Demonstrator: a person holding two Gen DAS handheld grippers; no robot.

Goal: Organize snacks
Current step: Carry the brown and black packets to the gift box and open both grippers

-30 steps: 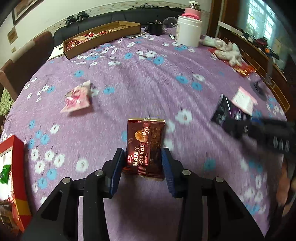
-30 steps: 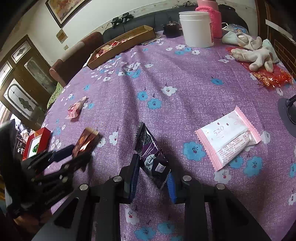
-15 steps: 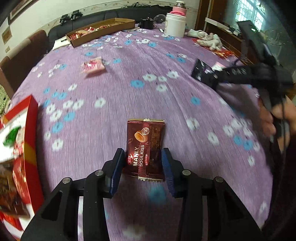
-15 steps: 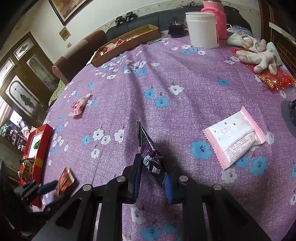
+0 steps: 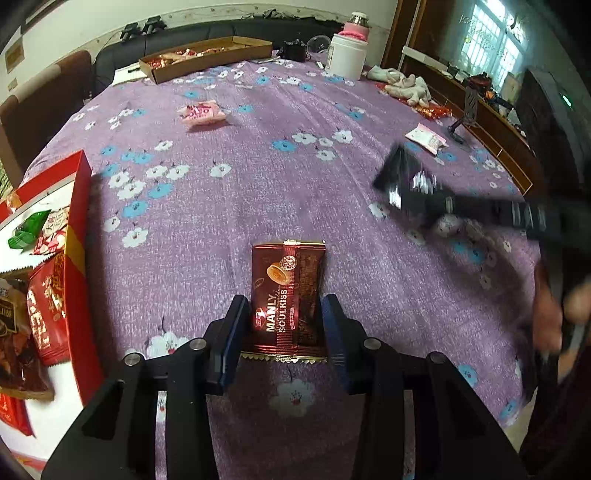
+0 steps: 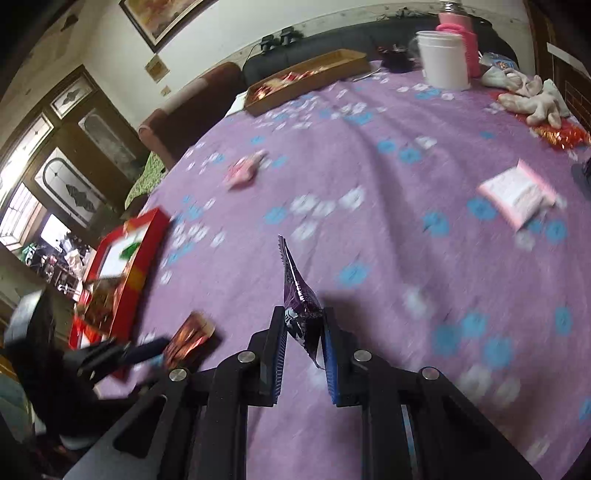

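While both tongs grip snacks, I am mid-carry toward the red box: left tongs clamp the brown packet just beside it, right tongs pinch the purple packet farther off. Next I need each over the box before letting go.

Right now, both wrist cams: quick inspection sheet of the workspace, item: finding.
Surface: table under a purple floral cloth.
Job's things: brown Manly Soulkiss packet in the left gripper; purple packet in the right gripper; red box at the table's left edge, holding snacks; pink packet and pink-white packet loose on the cloth.
Clutter: cardboard tray with snacks, white tub, pale gloves, all at the far side.
Grippers: both shut on their packets, off the cloth.
Cables: nothing seen.
Surroundings: dark sofa, framed picture, window.
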